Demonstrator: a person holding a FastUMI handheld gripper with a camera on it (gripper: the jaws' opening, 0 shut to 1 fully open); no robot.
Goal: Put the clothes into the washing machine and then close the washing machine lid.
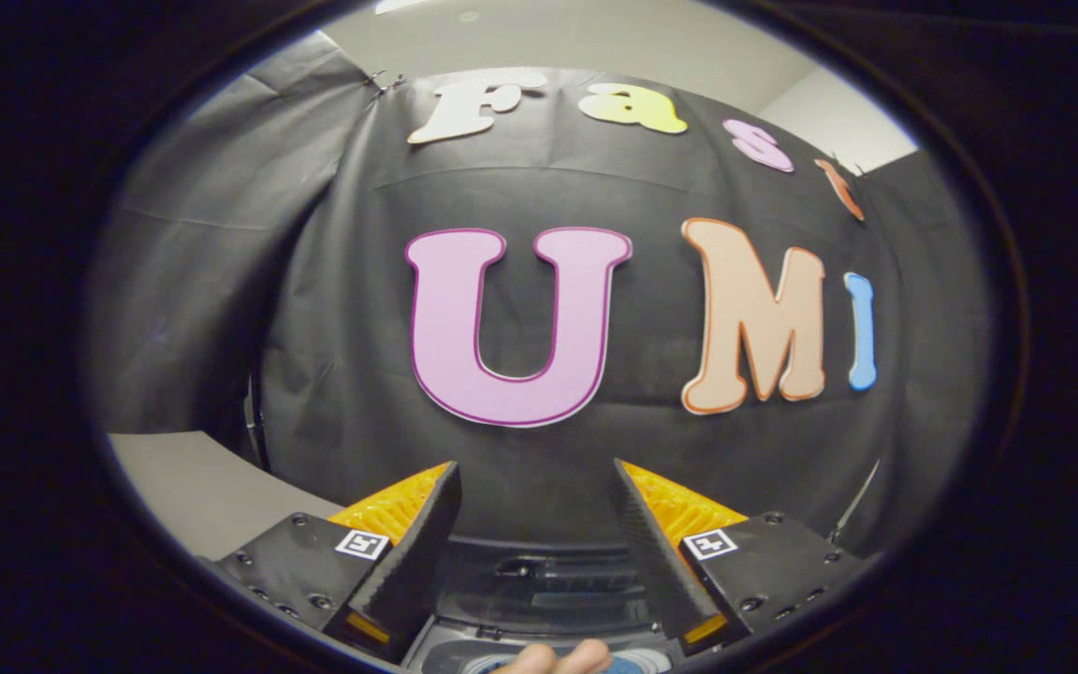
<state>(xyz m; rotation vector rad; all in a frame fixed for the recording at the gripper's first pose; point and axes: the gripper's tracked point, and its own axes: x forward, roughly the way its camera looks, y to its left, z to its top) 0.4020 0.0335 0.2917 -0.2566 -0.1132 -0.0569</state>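
Note:
My gripper is held up high and stands open, with nothing between its fingers. Below and between the fingers I see the dark top of the washing machine, with its raised lid panel toward the booth wall. A person's fingertips show at the machine's near rim, over something blue that is too cut off to identify. The drum and any clothes in it are hidden.
The black booth wall hangs just beyond the machine. A pale floor or wall strip shows to the left of the fingers.

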